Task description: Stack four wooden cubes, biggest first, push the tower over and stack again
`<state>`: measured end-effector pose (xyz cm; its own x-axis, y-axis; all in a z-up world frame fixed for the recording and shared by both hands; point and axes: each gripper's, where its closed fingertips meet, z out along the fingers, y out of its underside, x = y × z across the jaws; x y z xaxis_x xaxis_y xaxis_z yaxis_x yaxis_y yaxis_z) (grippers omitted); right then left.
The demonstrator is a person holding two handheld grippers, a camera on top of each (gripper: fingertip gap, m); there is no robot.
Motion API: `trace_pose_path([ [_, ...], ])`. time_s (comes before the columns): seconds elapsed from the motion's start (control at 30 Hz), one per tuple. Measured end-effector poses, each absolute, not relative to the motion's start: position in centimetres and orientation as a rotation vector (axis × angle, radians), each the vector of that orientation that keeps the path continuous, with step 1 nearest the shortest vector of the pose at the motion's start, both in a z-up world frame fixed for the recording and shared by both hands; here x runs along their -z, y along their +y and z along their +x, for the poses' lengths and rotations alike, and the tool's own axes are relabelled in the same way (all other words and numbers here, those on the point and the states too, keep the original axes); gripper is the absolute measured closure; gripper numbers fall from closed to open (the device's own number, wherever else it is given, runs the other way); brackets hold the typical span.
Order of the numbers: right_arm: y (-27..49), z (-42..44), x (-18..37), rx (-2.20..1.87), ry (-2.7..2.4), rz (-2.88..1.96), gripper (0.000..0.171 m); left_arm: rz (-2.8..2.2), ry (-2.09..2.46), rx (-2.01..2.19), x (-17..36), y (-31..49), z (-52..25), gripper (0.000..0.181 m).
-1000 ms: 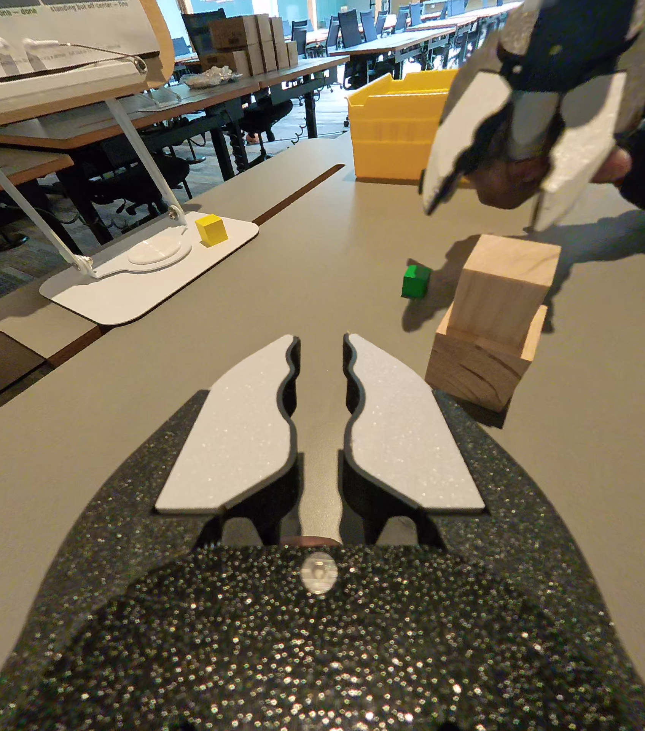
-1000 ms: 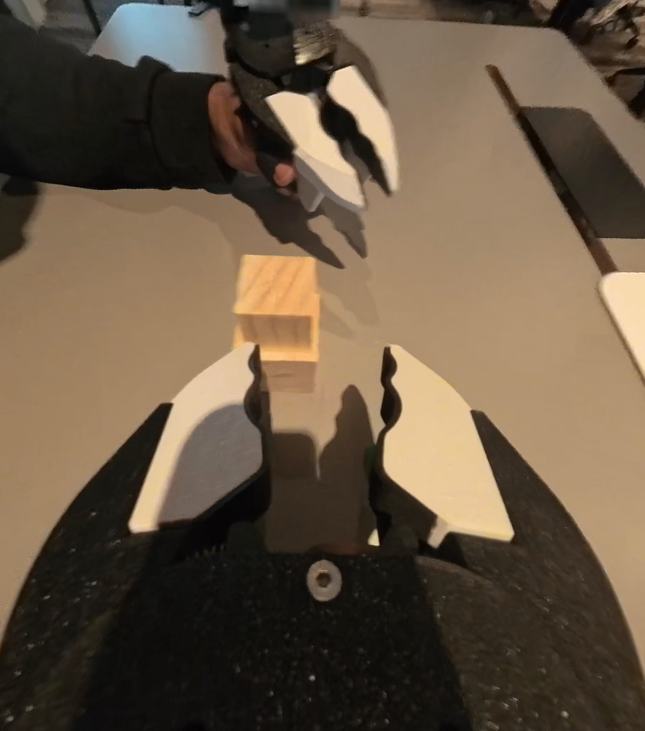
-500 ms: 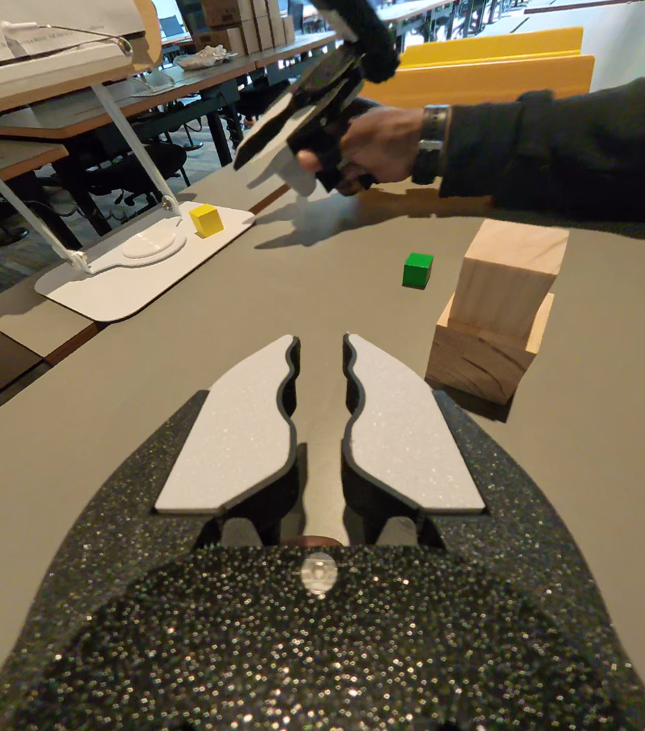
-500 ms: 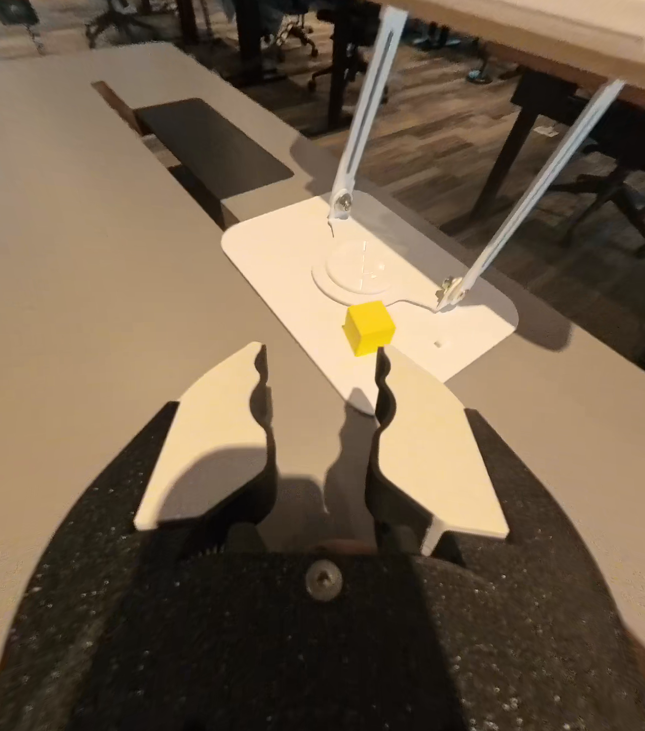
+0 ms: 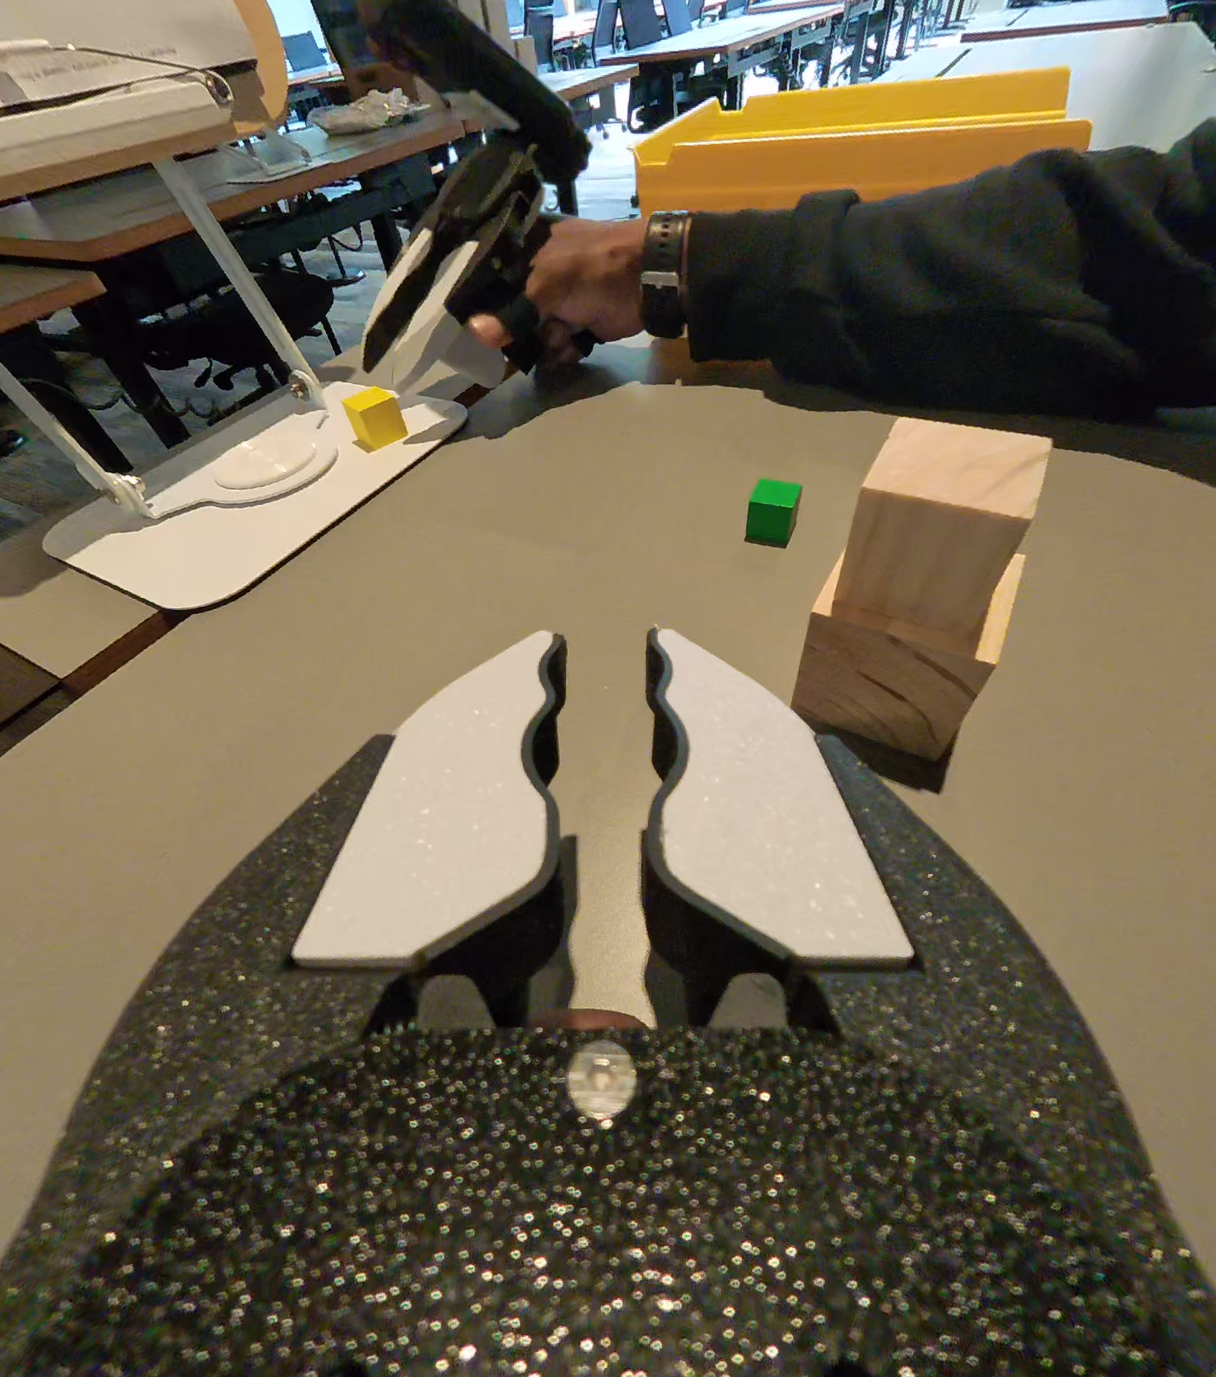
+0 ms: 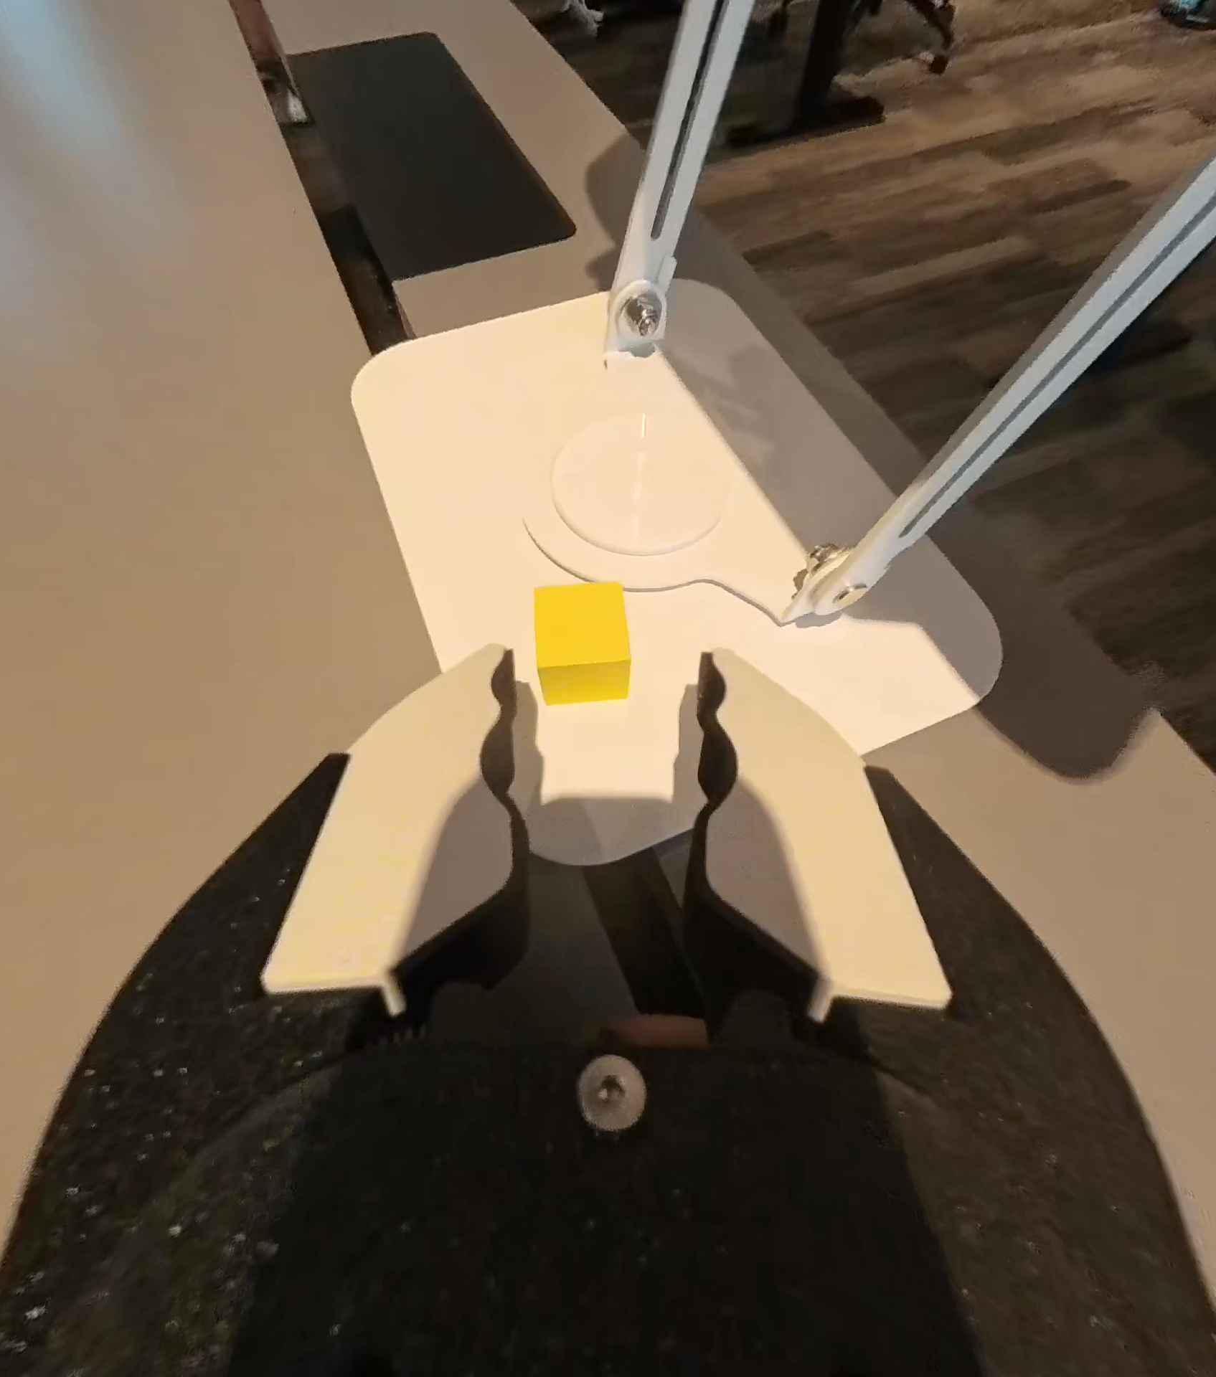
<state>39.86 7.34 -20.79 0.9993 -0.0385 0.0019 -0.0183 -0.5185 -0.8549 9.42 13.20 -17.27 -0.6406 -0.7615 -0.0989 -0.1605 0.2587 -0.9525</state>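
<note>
In the right wrist view, the right gripper [image 6: 605,670] is held spread over the white base [image 6: 455,447], and the yellow cube [image 6: 581,642] is seen just ahead between its fingertips, not gripped. In the left wrist view, the left gripper [image 5: 605,656] is nearly closed and empty. At centre right, two wooden cubes [image 5: 918,589] are stacked, with the green cube [image 5: 773,509] near on the table [image 5: 441,670].

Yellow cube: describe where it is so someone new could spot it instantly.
Find the white lamp base at the table's edge. The yellow cube sits on it, just ahead of the open right gripper. It alone is off the grey tabletop; the green cube is smaller.
</note>
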Motion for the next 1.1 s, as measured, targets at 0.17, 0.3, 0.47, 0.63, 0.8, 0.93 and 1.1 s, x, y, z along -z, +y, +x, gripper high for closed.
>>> trace_pose_path([
  [0.17, 7.5, 39.7, 21.4, 0.029, 0.026, -2.162, 0.126, -0.831, 1.98, 1.39, 17.4, 13.2, 9.4, 0.161],
  [0.3, 7.8, 40.1, 22.4, 0.112, 0.031, -2.24, 0.124, -0.831, 1.977, 1.395, 17.3, 13.2, 9.4, 0.161],
  [0.47, 7.9, 40.1, 23.1, 0.186, 0.012, -2.293, 0.124, -0.843, 1.962, 1.421, 17.0, 13.4, 9.4, 0.161],
  [0.63, 8.0, 39.6, 23.0, 0.191, -0.033, -2.283, 0.144, -0.841, 1.965, 1.421, 17.0, 13.3, 9.4, 0.161],
  [0.8, 7.9, 38.8, 22.1, 0.167, -0.063, -2.209, 0.145, -0.848, 1.95, 1.452, 16.7, 13.5, 9.3, 0.163],
  [0.93, 7.2, 37.0, 20.4, 0.08, -0.042, -2.1, 0.145, -0.848, 1.943, 1.464, 16.6, 13.5, 9.3, 0.163],
  [1.1, 6.1, 32.6, 17.0, 0.044, -0.071, -2.013, 0.145, -0.821, 1.954, 1.425, 16.8, 13.3, 9.2, 0.163],
])
